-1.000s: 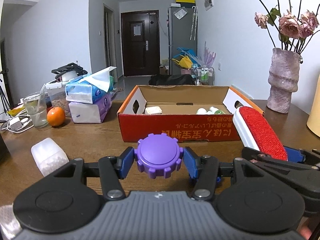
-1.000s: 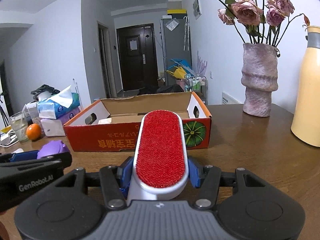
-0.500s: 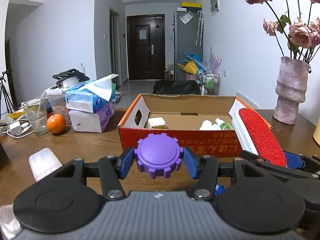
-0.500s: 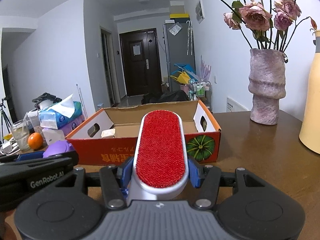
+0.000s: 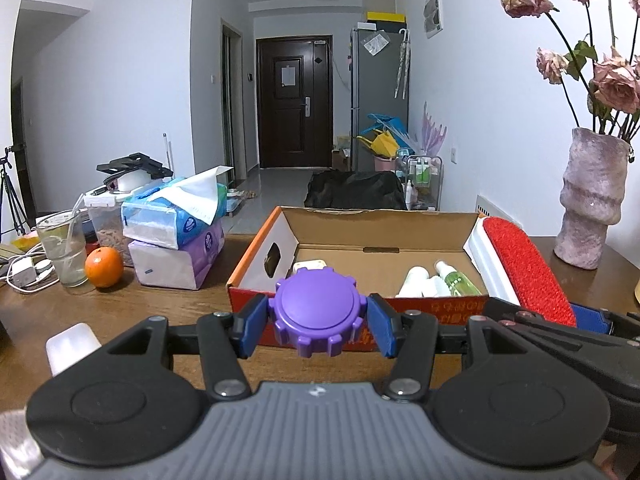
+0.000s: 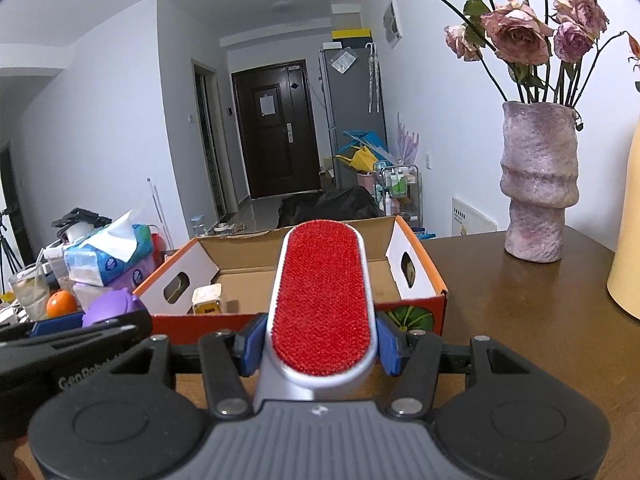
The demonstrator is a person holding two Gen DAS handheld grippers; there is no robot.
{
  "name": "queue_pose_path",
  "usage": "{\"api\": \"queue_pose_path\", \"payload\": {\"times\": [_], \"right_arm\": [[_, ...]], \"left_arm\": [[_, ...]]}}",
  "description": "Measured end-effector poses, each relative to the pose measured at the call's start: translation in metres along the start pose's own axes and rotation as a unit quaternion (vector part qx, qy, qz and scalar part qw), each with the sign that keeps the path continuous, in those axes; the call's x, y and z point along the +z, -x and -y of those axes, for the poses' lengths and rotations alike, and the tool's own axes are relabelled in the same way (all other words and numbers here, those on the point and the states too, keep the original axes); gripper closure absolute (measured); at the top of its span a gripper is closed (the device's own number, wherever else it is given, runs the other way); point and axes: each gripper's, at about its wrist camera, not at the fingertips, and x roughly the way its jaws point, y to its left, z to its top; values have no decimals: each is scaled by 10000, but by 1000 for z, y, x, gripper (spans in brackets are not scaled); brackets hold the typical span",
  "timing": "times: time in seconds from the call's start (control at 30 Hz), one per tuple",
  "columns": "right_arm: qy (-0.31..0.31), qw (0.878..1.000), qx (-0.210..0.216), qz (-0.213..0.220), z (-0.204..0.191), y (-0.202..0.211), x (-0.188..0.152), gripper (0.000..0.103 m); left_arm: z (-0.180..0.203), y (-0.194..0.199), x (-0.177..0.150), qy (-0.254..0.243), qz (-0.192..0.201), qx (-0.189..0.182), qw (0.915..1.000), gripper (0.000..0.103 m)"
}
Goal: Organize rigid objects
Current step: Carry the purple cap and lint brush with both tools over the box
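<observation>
A purple ridged lid (image 5: 316, 312) sits between the blue pads of my left gripper (image 5: 316, 322), which is shut on it. My right gripper (image 6: 320, 342) is shut on a red-faced lint brush (image 6: 322, 300) with a white body, seen again in the left wrist view as the lint brush (image 5: 524, 270) at the right. Both are held in the air just short of the near wall of an open red cardboard box (image 5: 400, 312), the same box (image 6: 432, 296) in the right wrist view. Inside it lie white bottles (image 5: 416, 280), a green spray bottle (image 5: 456, 278) and a small cream tub (image 6: 207, 298).
On the brown table stand tissue packs (image 5: 176, 240), an orange (image 5: 104, 267), a glass with a straw (image 5: 66, 252) and a white object (image 5: 72, 346) at the left. A mottled pink vase (image 6: 538, 184) of dried roses and a yellow jug (image 6: 628, 240) stand at the right.
Both grippers have come closer to the box and risen a little with their loads, so more of its inside shows. Neither grip has changed.
</observation>
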Motion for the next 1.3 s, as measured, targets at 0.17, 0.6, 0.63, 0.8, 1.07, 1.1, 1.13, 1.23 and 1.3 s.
{"api": "queue_pose_path", "payload": {"times": [0.17, 0.6, 0.63, 0.8, 1.07, 1.1, 1.13, 1.23, 1.3], "right_arm": [[-19, 10000, -6, 15, 1, -10, 6, 48], [-5, 10000, -18, 17, 0, -38, 18, 48], [-4, 10000, -16, 13, 0, -40, 18, 48], [-14, 10000, -3, 27, -1, -50, 24, 48], [-12, 10000, -16, 54, -2, -66, 32, 48], [-7, 10000, -20, 51, -3, -69, 33, 48], [-6, 10000, -23, 48, -3, -71, 34, 48], [-5, 10000, -30, 42, -3, -76, 37, 48], [-1, 10000, -31, 37, -3, -79, 38, 48]], "left_arm": [[1, -10, 5, 23, 17, 13, 10000, 47], [4, -38, 18, 86, 4, 6, 10000, 47], [4, -38, 18, 87, 2, 5, 10000, 47], [6, -48, 22, 88, 11, 5, 10000, 47], [7, -65, 31, 86, 50, 24, 9999, 47], [8, -68, 33, 90, 49, 27, 9999, 47], [8, -69, 34, 96, 50, 22, 9999, 47], [7, -77, 37, 111, 49, 16, 9999, 47], [8, -82, 40, 123, 46, 18, 9999, 47]]}}
